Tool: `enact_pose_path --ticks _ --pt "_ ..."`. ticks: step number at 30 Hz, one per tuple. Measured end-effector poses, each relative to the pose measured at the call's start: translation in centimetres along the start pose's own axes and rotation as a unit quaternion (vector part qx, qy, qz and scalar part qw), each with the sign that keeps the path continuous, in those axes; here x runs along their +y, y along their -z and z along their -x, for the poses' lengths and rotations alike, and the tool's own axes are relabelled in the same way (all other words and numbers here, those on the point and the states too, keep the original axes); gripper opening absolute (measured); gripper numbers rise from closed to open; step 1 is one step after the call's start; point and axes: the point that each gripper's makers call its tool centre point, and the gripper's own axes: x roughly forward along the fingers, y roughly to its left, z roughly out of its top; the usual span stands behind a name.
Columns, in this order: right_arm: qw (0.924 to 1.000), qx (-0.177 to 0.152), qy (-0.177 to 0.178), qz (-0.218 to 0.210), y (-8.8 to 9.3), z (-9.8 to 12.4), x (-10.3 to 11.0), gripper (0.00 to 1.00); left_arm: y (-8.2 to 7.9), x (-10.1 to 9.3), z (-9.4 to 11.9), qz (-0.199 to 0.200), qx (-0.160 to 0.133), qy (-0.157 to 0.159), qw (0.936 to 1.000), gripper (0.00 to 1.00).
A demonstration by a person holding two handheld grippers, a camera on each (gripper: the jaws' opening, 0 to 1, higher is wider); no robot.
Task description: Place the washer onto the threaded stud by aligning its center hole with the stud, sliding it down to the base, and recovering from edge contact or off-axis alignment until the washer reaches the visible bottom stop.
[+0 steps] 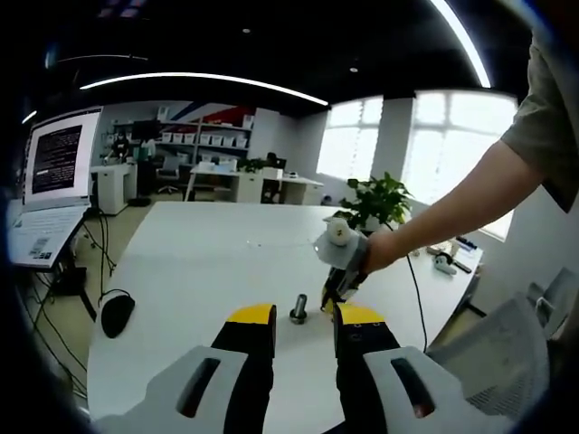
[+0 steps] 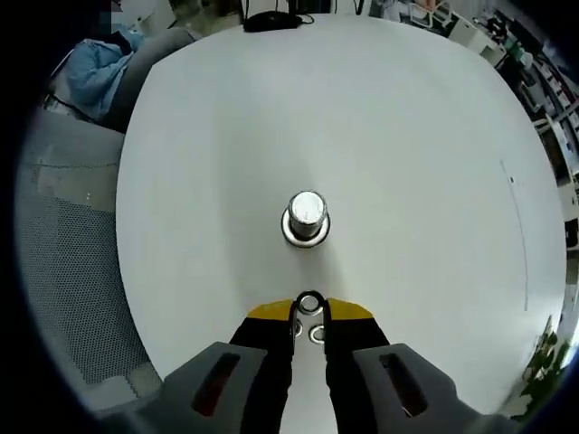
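A short steel threaded stud (image 1: 298, 309) stands upright on the white table (image 1: 208, 271). In the left gripper view my left gripper (image 1: 305, 318) is open, its yellow-tipped jaws apart, and the stud shows beyond the gap. The right gripper (image 1: 339, 276), held in a person's hand, hovers just right of and above the stud. The right gripper view looks down on the stud (image 2: 306, 218) from above. My right gripper (image 2: 309, 307) is shut on a small metal washer (image 2: 309, 303), which is held clear of the stud top. A second small ring (image 2: 317, 334) shows between the fingers.
A black mouse (image 1: 118, 314) lies at the table's left edge, near a laptop (image 1: 56, 181) on a stand. A potted plant (image 1: 375, 199) stands at the far right of the table. Mesh chairs (image 2: 72, 262) sit beside the table. A dark mouse (image 2: 271, 18) lies at the far edge.
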Motion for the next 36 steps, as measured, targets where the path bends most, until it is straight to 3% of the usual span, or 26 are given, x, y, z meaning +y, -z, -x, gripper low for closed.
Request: enact_pose_path --ticks 6,10,19,28,36 --pt "0.9998 -0.012 0.014 -0.004 0.3 1.9 -0.9 0.13 -0.1 0.1 0.0 0.003 -0.002 0.000 1.0000 0.23" --pt "0.9984 -0.037 0.024 -0.035 0.5 3.8 -1.8 0.14 -0.3 0.4 0.1 0.010 -0.008 -0.004 0.9999 0.23" --pt "0.9969 -0.037 0.047 -0.051 2.7 6.6 -3.8 0.14 -0.6 0.3 0.2 0.009 -0.014 -0.003 0.9999 0.23" --pt "0.9993 -0.003 0.030 -0.020 4.2 5.5 -2.6 0.14 -0.6 0.4 0.3 0.010 -0.017 -0.006 0.9998 0.23" --pt "0.9994 0.010 0.023 -0.023 5.2 4.1 -2.5 0.14 -0.5 0.5 0.3 0.008 -0.013 -0.008 0.9998 0.23"
